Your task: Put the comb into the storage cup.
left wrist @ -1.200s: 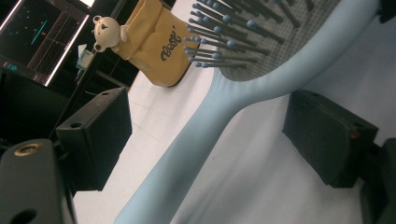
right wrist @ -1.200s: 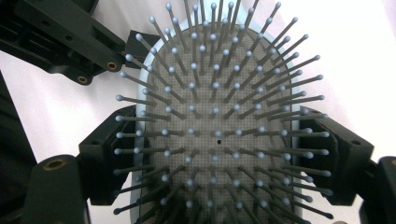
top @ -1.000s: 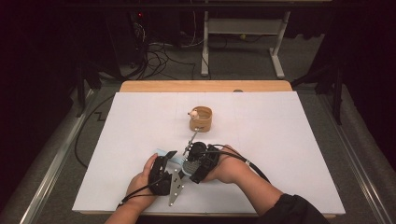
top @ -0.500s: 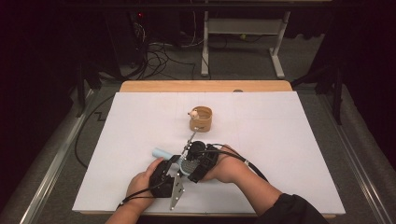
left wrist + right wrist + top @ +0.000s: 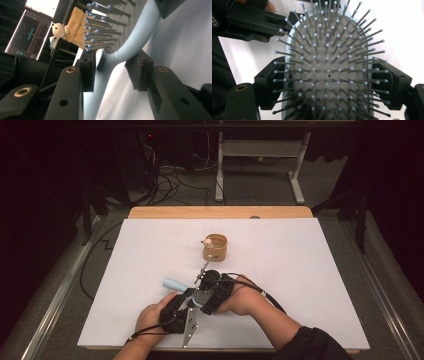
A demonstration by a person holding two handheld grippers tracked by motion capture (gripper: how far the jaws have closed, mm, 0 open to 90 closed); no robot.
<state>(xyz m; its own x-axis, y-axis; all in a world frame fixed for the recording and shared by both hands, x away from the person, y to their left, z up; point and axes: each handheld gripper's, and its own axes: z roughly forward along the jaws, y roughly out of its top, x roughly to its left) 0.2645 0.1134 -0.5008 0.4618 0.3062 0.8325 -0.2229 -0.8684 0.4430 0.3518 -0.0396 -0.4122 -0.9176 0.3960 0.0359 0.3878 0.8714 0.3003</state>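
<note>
White sheet over the table (image 5: pixel 310 285), dark room behind with cables on the floor, a wooden cup (image 5: pixel 215 247) with a small figure at its rim standing well beyond your hands. You have both tools bunched together near the front edge, and the pale blue hairbrush (image 5: pixel 174 284) is up off the sheet between them, its handle end poking out to the left in the high view. Your right gripper (image 5: pixel 332 82) clamps the brush head across its width, one pad on each side rim, bristles (image 5: pixel 327 62) pointing straight back at its camera; a hold like that keeps the head from rolling while the other tool takes over. Your left gripper (image 5: pixel 112 67) straddles the neck where the head narrows into the handle (image 5: pixel 100 100). Its jaws have just been closing, the handle between them; the left pad sits against the neck, while the right pad (image 5: pixel 139 71) looks just short of contact or barely touching. Judged from this, you're mid-handover: neck pinch not yet firm, so the right-hand clamp should stay put.
</note>
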